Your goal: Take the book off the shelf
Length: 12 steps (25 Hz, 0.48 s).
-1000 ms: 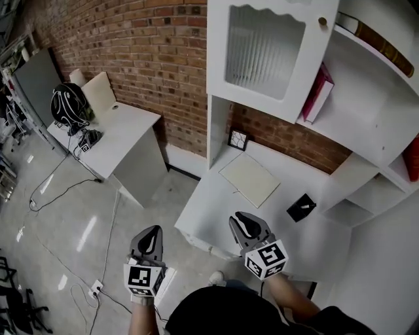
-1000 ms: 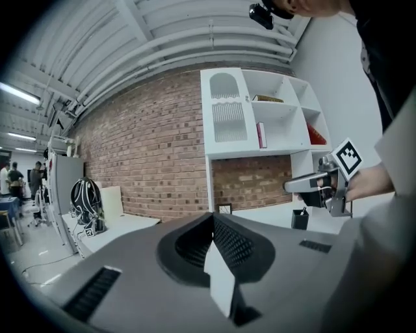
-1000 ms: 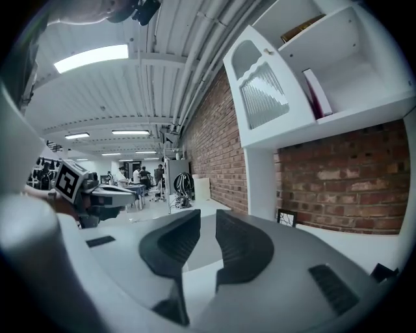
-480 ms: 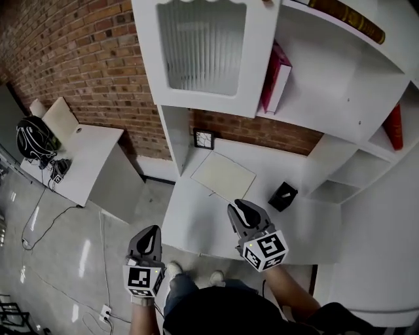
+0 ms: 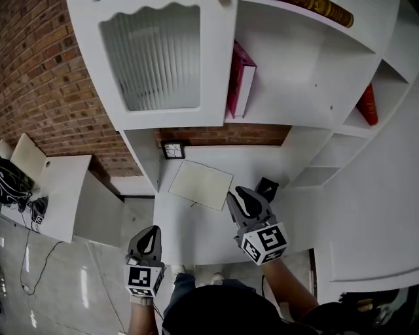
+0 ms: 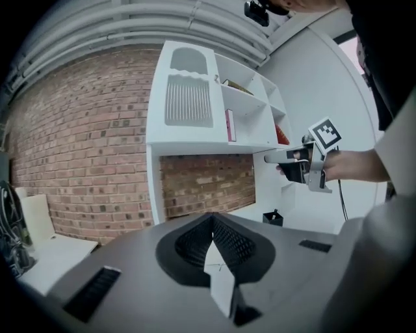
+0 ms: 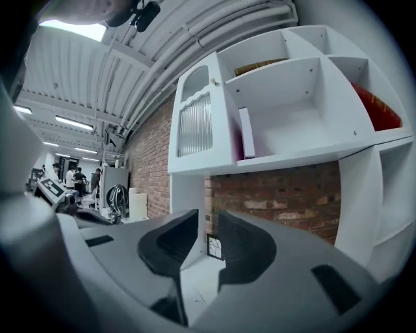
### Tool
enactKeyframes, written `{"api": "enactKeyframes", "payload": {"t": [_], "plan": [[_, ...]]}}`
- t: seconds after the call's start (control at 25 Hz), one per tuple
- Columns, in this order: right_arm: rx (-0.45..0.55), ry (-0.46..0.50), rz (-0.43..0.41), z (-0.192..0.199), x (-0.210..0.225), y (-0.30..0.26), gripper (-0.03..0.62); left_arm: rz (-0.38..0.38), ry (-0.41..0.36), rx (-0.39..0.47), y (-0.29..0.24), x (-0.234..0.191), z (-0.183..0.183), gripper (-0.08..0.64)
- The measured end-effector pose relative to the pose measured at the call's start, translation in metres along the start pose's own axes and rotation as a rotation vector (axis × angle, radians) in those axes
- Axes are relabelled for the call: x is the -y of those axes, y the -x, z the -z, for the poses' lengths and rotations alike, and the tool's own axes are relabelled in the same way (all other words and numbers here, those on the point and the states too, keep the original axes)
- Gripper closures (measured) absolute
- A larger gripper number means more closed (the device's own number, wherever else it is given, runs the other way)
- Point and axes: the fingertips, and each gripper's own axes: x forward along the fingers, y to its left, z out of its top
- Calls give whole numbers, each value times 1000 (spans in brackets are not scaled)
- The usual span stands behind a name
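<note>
Left gripper: nearest, low at the left, by the near left corner of the white tabletop, above the grey floor. Its jaws are pressed together and hold nothing.

Right gripper: higher and to the right, over the near half of the tabletop and pointing towards the shelves. Its jaws have just been opening. They stand a narrow gap apart with nothing between them.

On the tabletop:
- A small black box sits just beyond the right gripper's tips.
- A pale pad lies flat to the box's left, near the middle.
- A small framed picture stands far left, against the brick wall.

A lower white side table stands well off to the left.

Farther and higher is the white shelf unit, fixed over the tabletop.
- A ribbed-glass door covers its left part.
- The pink book stands upright in the open compartment just right of that door. It is at that compartment's left side, spine towards the room, well apart from both grippers.
- A red book leans in the compartment farther right.
- A brown book lies on the shelf above.
</note>
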Motion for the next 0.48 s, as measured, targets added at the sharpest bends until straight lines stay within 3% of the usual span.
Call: {"api": "enactKeyframes", "payload": {"t": [0.48], "plan": [[82, 23, 259, -53, 56, -20, 482, 235, -12, 35, -79, -7, -16, 551]]}}
